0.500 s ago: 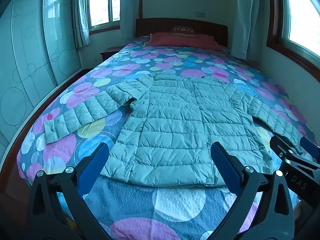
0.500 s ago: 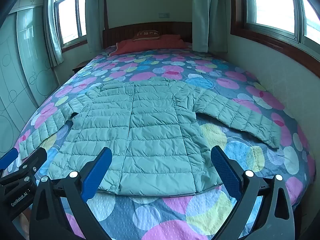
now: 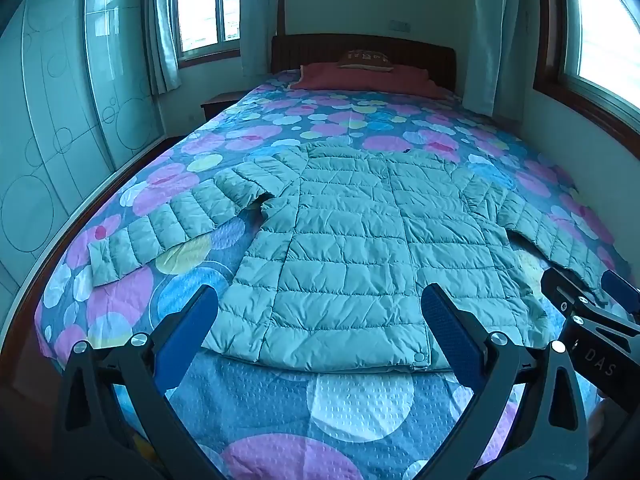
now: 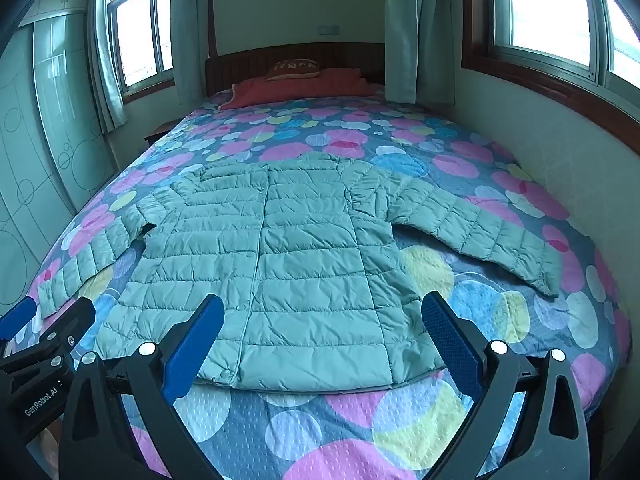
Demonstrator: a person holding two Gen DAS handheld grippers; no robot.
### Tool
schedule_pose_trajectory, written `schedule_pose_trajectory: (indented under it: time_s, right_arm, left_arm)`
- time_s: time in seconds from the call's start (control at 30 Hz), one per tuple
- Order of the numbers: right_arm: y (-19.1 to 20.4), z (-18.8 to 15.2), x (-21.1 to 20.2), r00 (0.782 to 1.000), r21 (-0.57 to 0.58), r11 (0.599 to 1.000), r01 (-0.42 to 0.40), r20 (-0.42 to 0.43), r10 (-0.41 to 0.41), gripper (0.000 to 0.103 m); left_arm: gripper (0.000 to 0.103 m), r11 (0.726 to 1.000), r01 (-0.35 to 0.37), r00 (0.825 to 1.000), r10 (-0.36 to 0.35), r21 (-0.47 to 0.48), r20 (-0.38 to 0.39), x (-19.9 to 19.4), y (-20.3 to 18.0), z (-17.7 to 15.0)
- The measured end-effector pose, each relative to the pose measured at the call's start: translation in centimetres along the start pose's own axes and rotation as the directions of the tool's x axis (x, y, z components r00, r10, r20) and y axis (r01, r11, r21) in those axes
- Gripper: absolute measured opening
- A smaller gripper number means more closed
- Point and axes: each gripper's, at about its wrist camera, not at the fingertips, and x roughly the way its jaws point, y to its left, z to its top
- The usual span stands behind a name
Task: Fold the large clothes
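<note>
A pale green quilted puffer jacket [image 3: 360, 240] [image 4: 272, 264] lies flat and face up on the bed, both sleeves spread out sideways, its hem toward me. My left gripper [image 3: 318, 300] hovers open above the hem, nothing between its blue pads. My right gripper [image 4: 322, 308] is likewise open and empty over the hem. Each gripper shows at the edge of the other's view: the right gripper [image 3: 592, 308] beyond the right sleeve cuff, the left gripper [image 4: 44, 336] by the left sleeve cuff.
The bed [image 3: 360, 400] wears a blue quilt with pink, yellow and white circles. A red pillow [image 4: 300, 88] rests against the dark headboard. Wardrobe doors [image 3: 60, 120] line the left side. A wall with windows [image 4: 560, 140] borders the right of the bed.
</note>
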Motion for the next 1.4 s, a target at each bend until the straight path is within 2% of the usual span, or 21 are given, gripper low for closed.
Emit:
schedule_pose_trajectory:
  time_s: [1.4]
  right_arm:
    - [0.14,-0.14,0.33,1.0,-0.004,1.0,0.003,-0.009,-0.003,0.098]
  left_arm:
    - [0.101,1.0,0.003,1.0,-0.003,0.007,-0.005,0.34,0.41,-0.78]
